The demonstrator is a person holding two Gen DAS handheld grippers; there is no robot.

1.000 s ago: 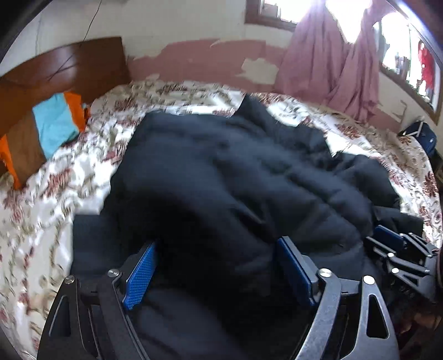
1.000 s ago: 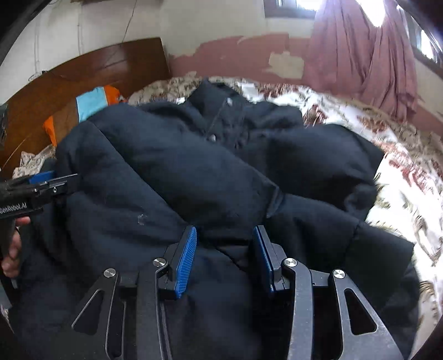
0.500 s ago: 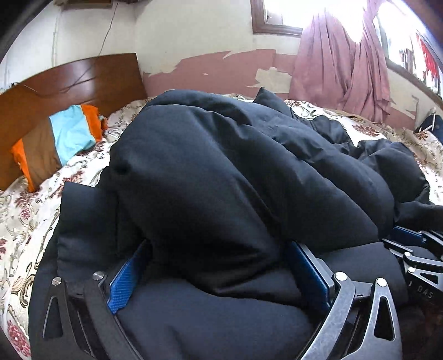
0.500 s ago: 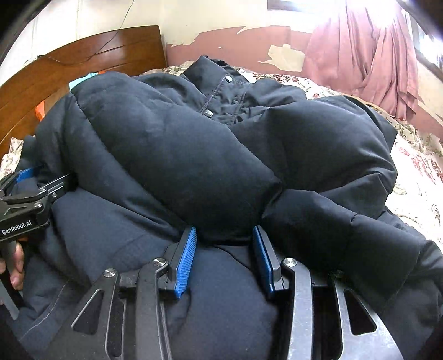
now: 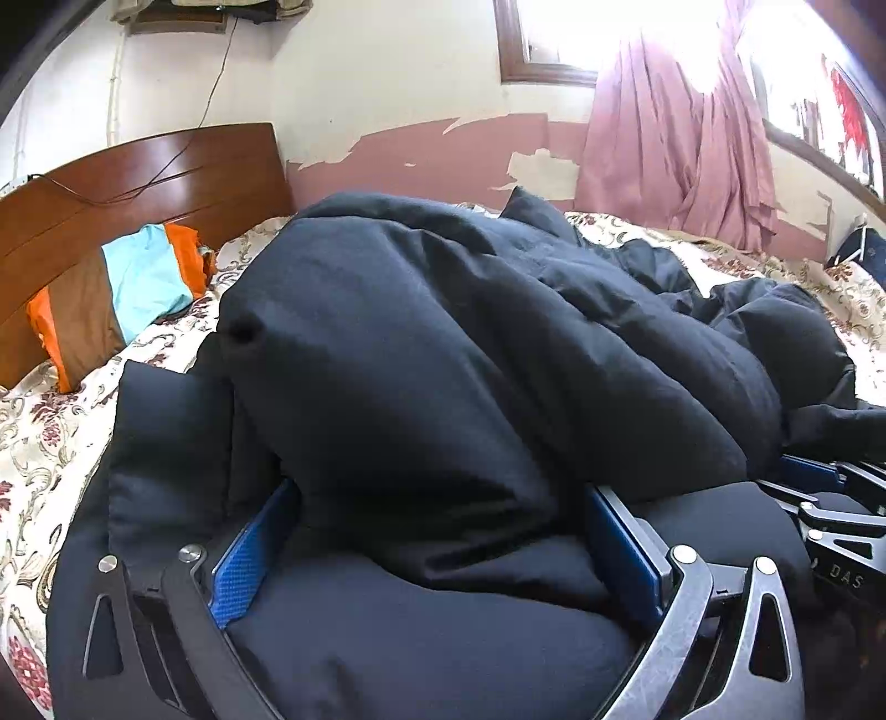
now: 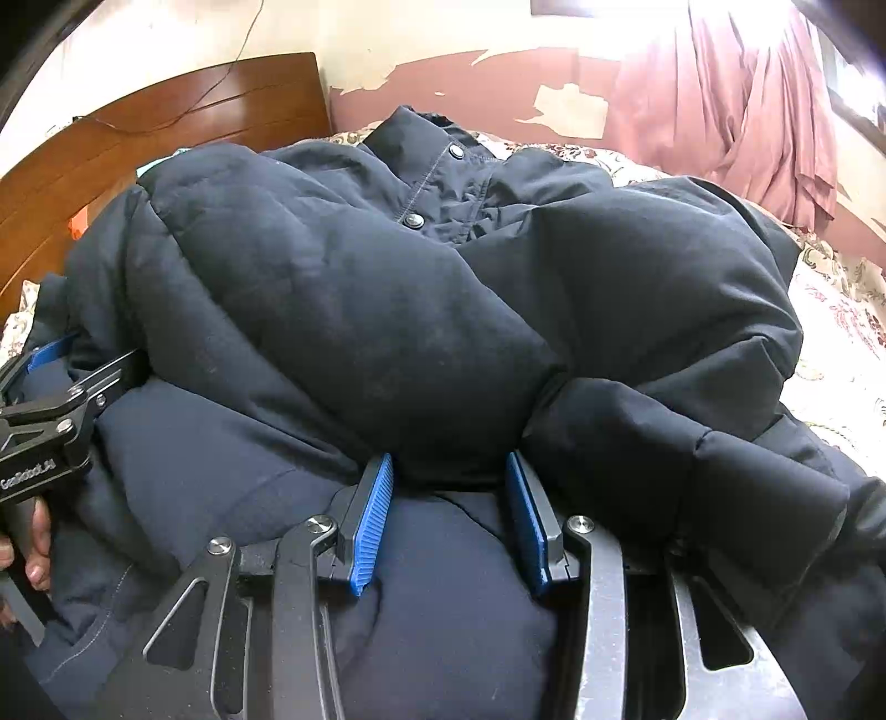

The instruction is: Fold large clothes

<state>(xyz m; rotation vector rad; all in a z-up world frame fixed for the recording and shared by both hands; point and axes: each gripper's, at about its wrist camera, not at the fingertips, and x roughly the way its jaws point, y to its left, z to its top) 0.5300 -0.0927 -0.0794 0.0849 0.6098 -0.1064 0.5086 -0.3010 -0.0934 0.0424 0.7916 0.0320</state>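
A big dark blue puffy jacket (image 5: 470, 354), heaped over most of the flowery bed sheet (image 5: 39, 421), filling the middle of both views. One thick fold doubled over the lower layer, its rounded edge low in the frame.

Left gripper (image 5: 437, 531) at the bottom of the left view, blue pads (image 5: 243, 559) wide apart, a fat roll of jacket bulging between them. Pads against the cloth on both sides, but hard to tell if really squeezing or just resting there. Same gripper at the left edge of the right view (image 6: 83, 365), tips tucked under the fold, a bit of a hand (image 6: 33, 537) on its handle.

Right gripper (image 6: 448, 498) at the bottom middle of the right view, blue pads (image 6: 371, 520) closer together, the rounded fold edge wedged between them. Cannot tell if pinching tight or loose. Same gripper at the lower right of the left view (image 5: 819, 487), poking under the fold.

Jacket collar (image 6: 426, 144) with round snap buttons (image 6: 414, 220) in the upper middle of the right view. A sleeve (image 6: 692, 443) lying across the lower right.

Brown wooden headboard (image 5: 144, 177) at upper left. An orange, brown and light blue pillow (image 5: 116, 293) leaning on it. Pink curtain (image 5: 675, 133) at upper right, by a bright window (image 5: 554, 33). Peeling pink wall (image 5: 421, 155) behind the bed.
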